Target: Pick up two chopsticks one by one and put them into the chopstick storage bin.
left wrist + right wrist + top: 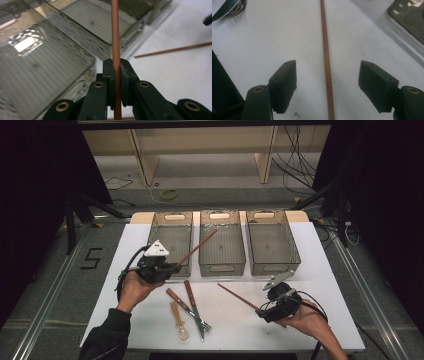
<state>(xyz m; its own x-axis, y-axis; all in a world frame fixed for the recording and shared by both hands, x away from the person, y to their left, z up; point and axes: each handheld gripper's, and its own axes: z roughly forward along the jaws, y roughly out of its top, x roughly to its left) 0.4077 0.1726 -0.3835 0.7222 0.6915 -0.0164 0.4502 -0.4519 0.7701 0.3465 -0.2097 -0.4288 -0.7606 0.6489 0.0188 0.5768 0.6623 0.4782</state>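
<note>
Chopstick (326,57) — between right claw's (327,83) jaws

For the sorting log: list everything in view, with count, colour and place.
bins: three, clear grey, side by side at the table's far edge
chopsticks: two, reddish brown; held chopstick over the left bins, lying chopstick on the table
fork: one, wooden handle, front centre
knife: one, wooden handle, crossing the fork
spoon: one, pale, beside them
table: one, white
left gripper: black, shut on held chopstick
right gripper: black, fingers open astride lying chopstick
</note>
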